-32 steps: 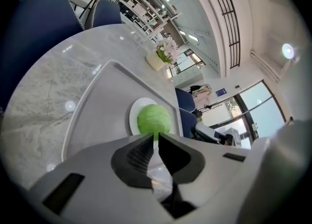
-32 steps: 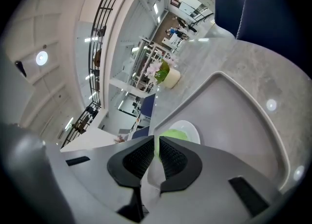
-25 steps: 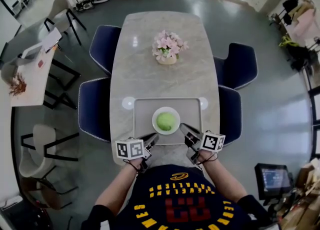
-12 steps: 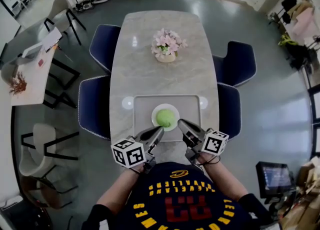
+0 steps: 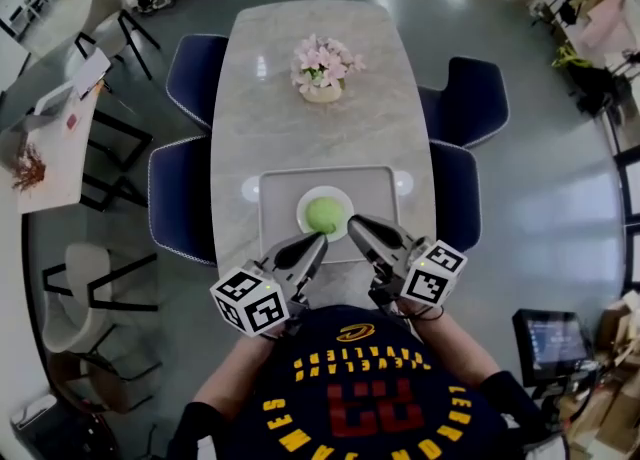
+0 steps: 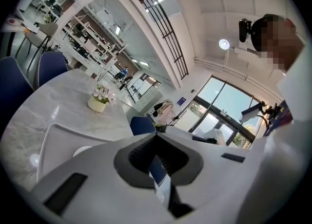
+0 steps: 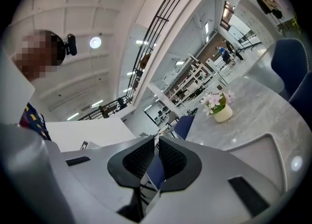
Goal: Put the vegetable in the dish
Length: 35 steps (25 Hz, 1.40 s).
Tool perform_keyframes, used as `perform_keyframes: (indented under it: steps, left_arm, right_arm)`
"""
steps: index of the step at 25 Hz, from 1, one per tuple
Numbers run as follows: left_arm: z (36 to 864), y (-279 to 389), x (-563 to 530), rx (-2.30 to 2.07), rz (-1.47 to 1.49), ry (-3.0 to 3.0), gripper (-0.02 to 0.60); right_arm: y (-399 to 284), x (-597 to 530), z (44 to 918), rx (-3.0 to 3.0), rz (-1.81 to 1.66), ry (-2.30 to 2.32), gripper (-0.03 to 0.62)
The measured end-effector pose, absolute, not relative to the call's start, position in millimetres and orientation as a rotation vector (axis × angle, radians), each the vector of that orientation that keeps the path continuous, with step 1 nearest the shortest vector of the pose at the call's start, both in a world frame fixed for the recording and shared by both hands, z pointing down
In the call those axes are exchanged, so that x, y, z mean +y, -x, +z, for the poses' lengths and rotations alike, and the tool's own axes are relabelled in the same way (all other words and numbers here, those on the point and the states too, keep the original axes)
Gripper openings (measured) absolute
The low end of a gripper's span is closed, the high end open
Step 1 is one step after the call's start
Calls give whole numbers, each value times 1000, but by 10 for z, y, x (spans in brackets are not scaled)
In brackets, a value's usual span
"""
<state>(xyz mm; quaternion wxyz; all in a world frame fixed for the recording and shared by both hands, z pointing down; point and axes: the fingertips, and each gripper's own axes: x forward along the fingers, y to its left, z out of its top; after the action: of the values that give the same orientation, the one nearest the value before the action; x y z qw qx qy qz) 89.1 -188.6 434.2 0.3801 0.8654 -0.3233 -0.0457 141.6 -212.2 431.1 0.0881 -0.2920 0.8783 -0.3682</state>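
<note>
A round green vegetable (image 5: 323,214) lies in a small white dish (image 5: 305,202) on a grey tray (image 5: 280,188) at the near end of the marble table. My left gripper (image 5: 317,240) is shut and empty, with its tip just short of the dish at its near left. Shut and empty too, my right gripper (image 5: 353,221) has its tip at the dish's near right edge. In the left gripper view the left gripper (image 6: 156,138) points upward over the tray (image 6: 53,133). The right gripper view shows the right gripper (image 7: 157,142) tilted up, with the tray's (image 7: 265,145) rim at lower right.
A vase of pink flowers (image 5: 321,68) stands mid-table and shows in both gripper views (image 6: 100,97) (image 7: 218,105). Two small white coasters (image 5: 250,189) (image 5: 403,182) flank the tray. Blue chairs (image 5: 185,193) (image 5: 460,188) line both sides of the table.
Both grippers have lifted from the table's near edge and moved forward, so their tips now reach the dish. The vegetable stays in the dish.
</note>
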Motion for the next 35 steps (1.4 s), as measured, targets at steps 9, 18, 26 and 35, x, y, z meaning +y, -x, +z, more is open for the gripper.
perform_keyframes:
  steps: [9, 18, 26, 35]
  left_arm:
    - [4226, -962, -1856, -846, -76, -2272, 0]
    - [4284, -997, -1838, -841, -56, -2261, 0]
    - [4295, -1005, -1839, -832, -69, -2255, 0]
    - [4271, -1022, -1812, -829, -63, -2261, 0]
  right_arm:
    - [-1263, -2048, 4178, 2660, -1049, 835, 35]
    - [-1268, -1994, 4162, 2728, -932, 860, 35]
    - [-1267, -1990, 4198, 2735, -942, 873, 35]
    - [-1274, -1963, 4172, 2742, -932, 875, 35]
